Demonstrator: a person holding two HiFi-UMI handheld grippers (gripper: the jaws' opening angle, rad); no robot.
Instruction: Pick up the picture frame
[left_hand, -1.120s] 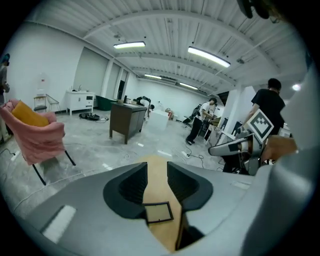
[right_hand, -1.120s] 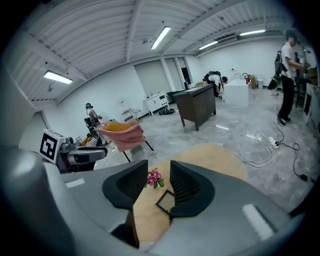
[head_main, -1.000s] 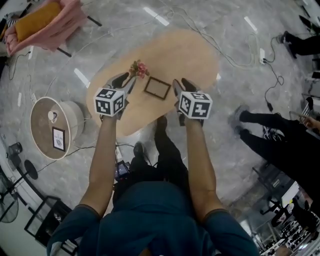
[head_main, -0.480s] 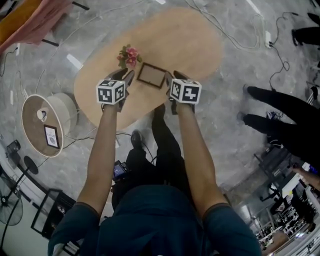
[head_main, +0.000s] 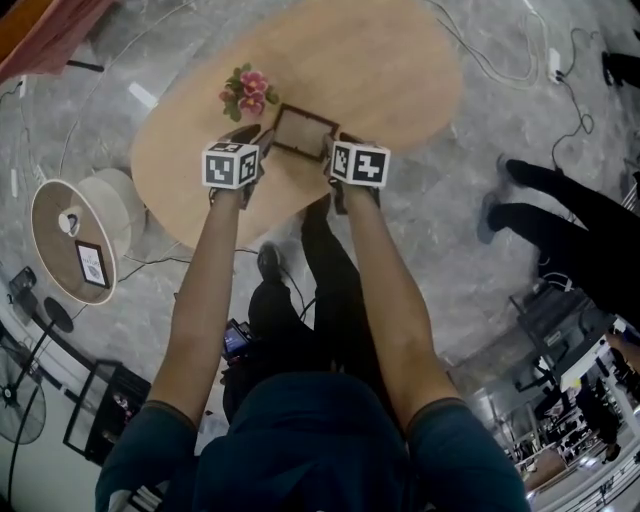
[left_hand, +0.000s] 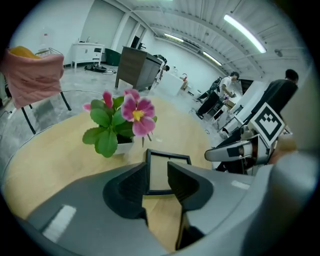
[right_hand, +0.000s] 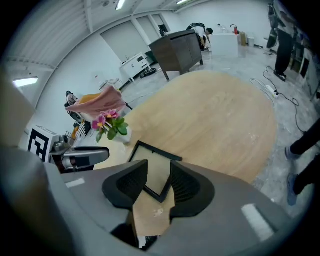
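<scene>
The picture frame (head_main: 303, 132), dark-rimmed with a pale middle, lies flat on the oval wooden table (head_main: 400, 70). My left gripper (head_main: 250, 143) is at its left edge and my right gripper (head_main: 336, 152) at its right edge. In the left gripper view the frame (left_hand: 168, 167) shows through the gap of the open left gripper (left_hand: 157, 181), its near left corner between the tips. In the right gripper view the frame (right_hand: 150, 165) lies just past the open right gripper (right_hand: 159, 181), its near corner in the gap.
A small pot of pink flowers (head_main: 245, 92) stands just left of the frame, close to my left gripper. A round side table (head_main: 72, 240) sits on the floor to the left. A person's legs (head_main: 560, 210) and cables (head_main: 500, 60) are at the right.
Both grippers have moved forward and closer together, from short of the frame to its two sides. The frame and flowers have stayed in place on the table.
</scene>
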